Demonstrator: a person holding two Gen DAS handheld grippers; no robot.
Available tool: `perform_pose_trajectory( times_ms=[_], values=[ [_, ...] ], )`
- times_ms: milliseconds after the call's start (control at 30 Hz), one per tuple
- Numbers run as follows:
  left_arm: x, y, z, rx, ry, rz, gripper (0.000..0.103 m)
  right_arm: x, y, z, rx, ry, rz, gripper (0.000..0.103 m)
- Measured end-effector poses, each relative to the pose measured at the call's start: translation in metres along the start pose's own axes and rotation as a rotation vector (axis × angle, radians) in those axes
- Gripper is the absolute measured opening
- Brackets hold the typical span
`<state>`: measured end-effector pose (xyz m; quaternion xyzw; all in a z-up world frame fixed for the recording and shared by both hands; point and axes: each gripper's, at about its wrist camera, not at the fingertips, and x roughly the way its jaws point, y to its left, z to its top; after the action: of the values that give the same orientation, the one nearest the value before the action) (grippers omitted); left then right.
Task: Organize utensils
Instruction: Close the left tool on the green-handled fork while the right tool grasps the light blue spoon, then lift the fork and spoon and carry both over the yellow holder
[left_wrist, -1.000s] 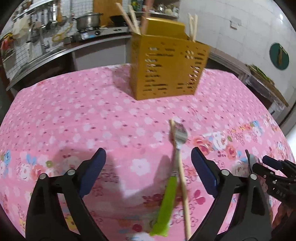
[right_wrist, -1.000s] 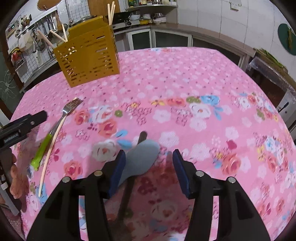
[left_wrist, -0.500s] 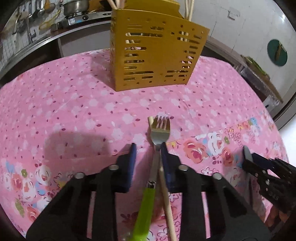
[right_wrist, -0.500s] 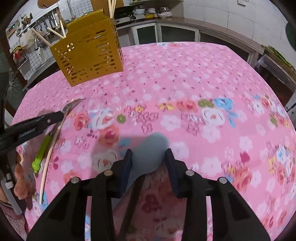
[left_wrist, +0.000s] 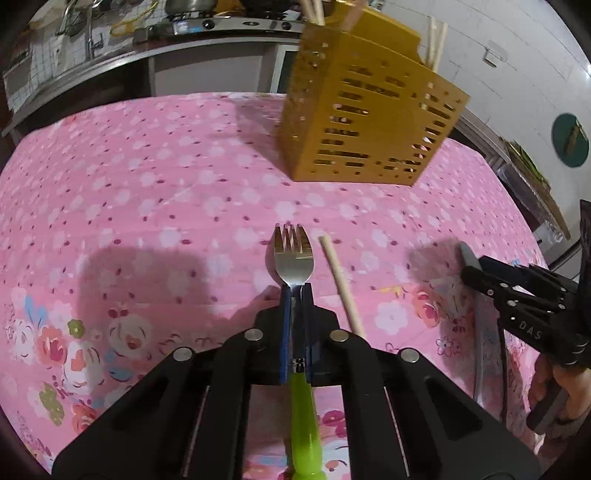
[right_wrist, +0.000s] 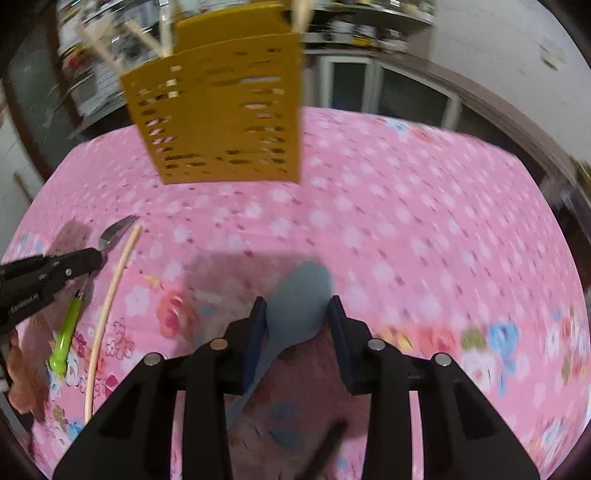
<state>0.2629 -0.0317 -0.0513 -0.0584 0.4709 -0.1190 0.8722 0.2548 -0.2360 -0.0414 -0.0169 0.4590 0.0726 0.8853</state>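
Note:
My left gripper (left_wrist: 294, 295) is shut on the neck of a green-handled fork (left_wrist: 293, 254) over the pink floral tablecloth; the fork also shows in the right wrist view (right_wrist: 66, 332). A single wooden chopstick (left_wrist: 341, 284) lies just right of it, also seen in the right wrist view (right_wrist: 110, 295). My right gripper (right_wrist: 297, 310) is shut on the bowl of a grey spatula spoon (right_wrist: 299, 299). The yellow perforated utensil holder (left_wrist: 369, 122) stands at the far side with chopsticks in it; it also shows in the right wrist view (right_wrist: 221, 110).
The right gripper (left_wrist: 517, 295) appears at the right edge of the left wrist view, the left gripper (right_wrist: 44, 280) at the left edge of the right wrist view. A kitchen counter with a stove (left_wrist: 221, 26) runs behind the table.
Both grippers closed: the left on the fork, the right on the grey spoon. Both have lifted and turned toward the yellow holder, which now looks nearer in the right view.

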Motion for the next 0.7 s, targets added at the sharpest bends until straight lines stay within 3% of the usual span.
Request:
perform_pose_trajectory(
  times_ms=[100,200,333,467,533,700],
  values=[
    [0.001,0.002,0.002,0.002,0.007,0.003,0.005,0.008,0.004,0.009,-0.008,0.021,-0.016,0.036],
    [0.005,0.001,0.006,0.007,0.023,0.028,0.009,0.007,-0.002,0.009,0.066,0.046,-0.006,0.045],
    [0.012,0.001,0.011,-0.002,0.053,0.044,0.01,0.002,-0.006,0.006,0.166,0.077,-0.025,0.045],
    [0.015,-0.004,0.016,0.012,0.088,0.068,0.009,0.005,-0.002,0.01,0.209,0.125,-0.052,0.042],
    [0.016,-0.004,0.019,0.009,0.103,0.068,0.009,0.011,0.0,0.012,0.219,0.144,-0.055,0.033],
    [0.021,0.004,0.027,-0.023,0.119,0.041,0.006,0.019,0.0,0.022,0.232,0.169,-0.066,0.032]
  ],
)
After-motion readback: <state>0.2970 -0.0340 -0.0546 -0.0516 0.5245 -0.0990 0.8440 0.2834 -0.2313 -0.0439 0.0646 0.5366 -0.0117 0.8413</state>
